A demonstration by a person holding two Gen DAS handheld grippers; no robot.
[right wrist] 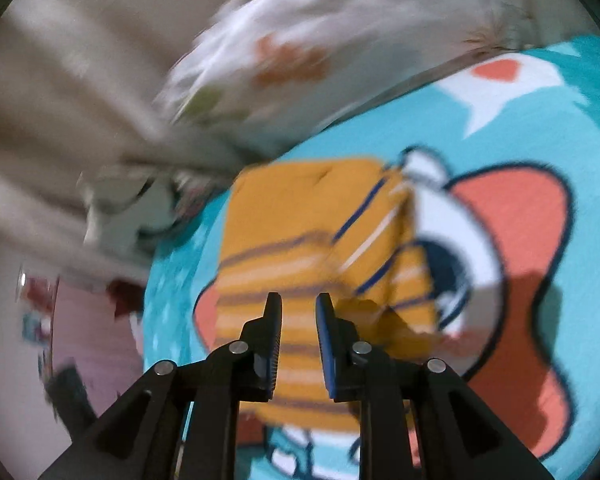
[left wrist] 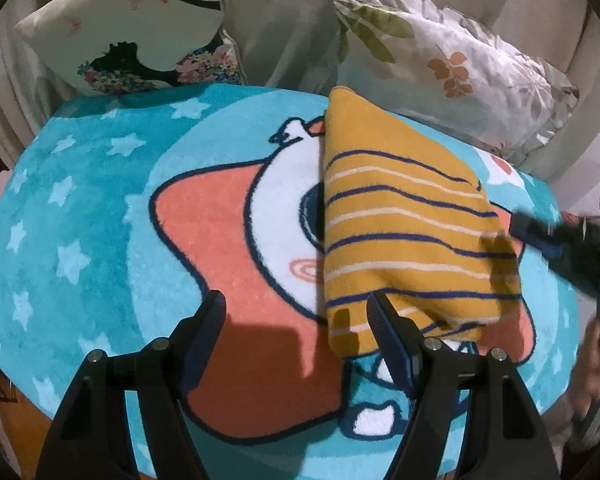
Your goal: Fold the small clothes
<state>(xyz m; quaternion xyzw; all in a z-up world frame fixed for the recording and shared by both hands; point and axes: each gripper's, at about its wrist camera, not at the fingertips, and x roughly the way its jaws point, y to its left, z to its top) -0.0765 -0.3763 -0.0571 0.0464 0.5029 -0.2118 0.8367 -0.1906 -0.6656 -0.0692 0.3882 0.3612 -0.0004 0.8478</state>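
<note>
Both my grippers are empty: left gripper [left wrist: 296, 320] wide, right gripper [right wrist: 298, 312] narrow over the folded striped garment [left wrist: 404, 220]. I'd press the fold flat on the rug [left wrist: 100, 200], without dragging it.

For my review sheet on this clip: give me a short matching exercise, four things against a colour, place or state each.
Things:
1. garment
2. rug
3. leaf pillow
4. left gripper

Descriptions:
A. teal with stars
B. open, holding nothing
C. mustard, striped, folded
D. behind the rug's far edge

Pairs: 1-C, 2-A, 3-D, 4-B
</note>
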